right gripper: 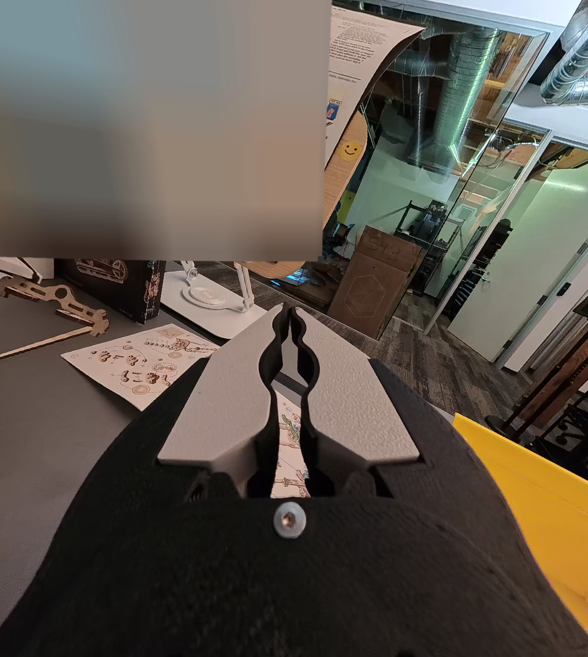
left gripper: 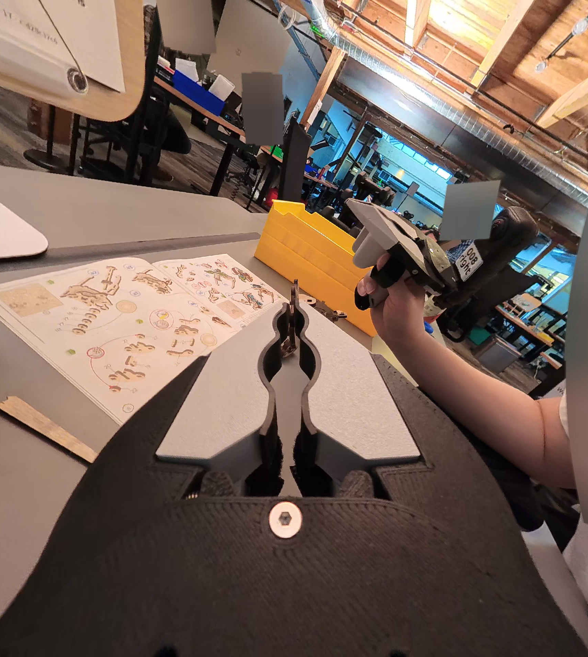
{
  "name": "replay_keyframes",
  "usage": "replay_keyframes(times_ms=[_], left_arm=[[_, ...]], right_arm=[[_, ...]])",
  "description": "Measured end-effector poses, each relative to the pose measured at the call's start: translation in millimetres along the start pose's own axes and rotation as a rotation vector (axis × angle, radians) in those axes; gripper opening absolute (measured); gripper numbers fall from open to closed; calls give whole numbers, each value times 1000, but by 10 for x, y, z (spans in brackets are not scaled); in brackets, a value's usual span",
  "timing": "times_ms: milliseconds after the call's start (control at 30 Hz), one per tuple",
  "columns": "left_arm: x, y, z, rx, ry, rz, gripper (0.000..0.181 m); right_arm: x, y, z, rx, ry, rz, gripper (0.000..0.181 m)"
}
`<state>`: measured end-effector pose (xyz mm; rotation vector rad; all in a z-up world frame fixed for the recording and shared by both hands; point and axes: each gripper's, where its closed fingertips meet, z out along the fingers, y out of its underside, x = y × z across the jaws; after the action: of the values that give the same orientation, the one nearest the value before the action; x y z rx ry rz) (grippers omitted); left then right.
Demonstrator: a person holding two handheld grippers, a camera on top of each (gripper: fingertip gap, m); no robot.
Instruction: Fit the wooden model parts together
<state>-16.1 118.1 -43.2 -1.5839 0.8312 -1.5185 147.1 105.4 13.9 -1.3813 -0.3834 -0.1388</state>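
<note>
1. Left gripper (left gripper: pixel 290 321): jaws nearly closed on a small dark wooden part (left gripper: pixel 291 320), gripped between the black pads near the fingertips. The part stands roughly upright, its long axis running along the gap between the fingers, its upper end projecting past the tips.

2. Right gripper (right gripper: pixel 290 318): fingertips almost touching, and nothing can be seen between them in its own view. In the left wrist view it appears farther off, raised clear of the desk in a hand (left gripper: pixel 397 313) above the yellow bin (left gripper: pixel 306 245).

3. Desk (left gripper: pixel 36 497): grey surface carrying an open instruction booklet (left gripper: pixel 114 320) near its middle, with the yellow bin just beyond the booklet's right-hand page.

4. Loose wooden pieces: a flat strip (left gripper: pixel 45 428) lies on the near left of the desk, its long axis slanting across the surface. In the right wrist view a larger cut-out wooden frame (right gripper: pixel 56 302) and a thin tapered wooden stick (right gripper: pixel 33 345) lie toward the far left, just beside a dark box (right gripper: pixel 118 284). A few small pieces (left gripper: pixel 328 309) rest at the foot of the bin, just beyond the left gripper's tips.

5. Governing relation: the held part lies ahead of the left gripper, whereas the right gripper hangs to its right and higher, well apart. Judged from this, a mating piece has yet to be picked up; the pieces at the foot of the bin lie nearest the empty gripper.

6. Risk, as a judgement: the thin upright part could twist in the pads if pressed off its axis.
</note>
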Motion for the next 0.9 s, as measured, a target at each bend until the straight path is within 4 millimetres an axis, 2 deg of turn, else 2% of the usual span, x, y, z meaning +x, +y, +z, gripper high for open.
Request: replay_keyframes(times_ms=[900], left_arm=[[-55, 175, 62, -103, -51, 50, 0]], right_arm=[[10, -1, 0, 3, 2, 6, 0]])
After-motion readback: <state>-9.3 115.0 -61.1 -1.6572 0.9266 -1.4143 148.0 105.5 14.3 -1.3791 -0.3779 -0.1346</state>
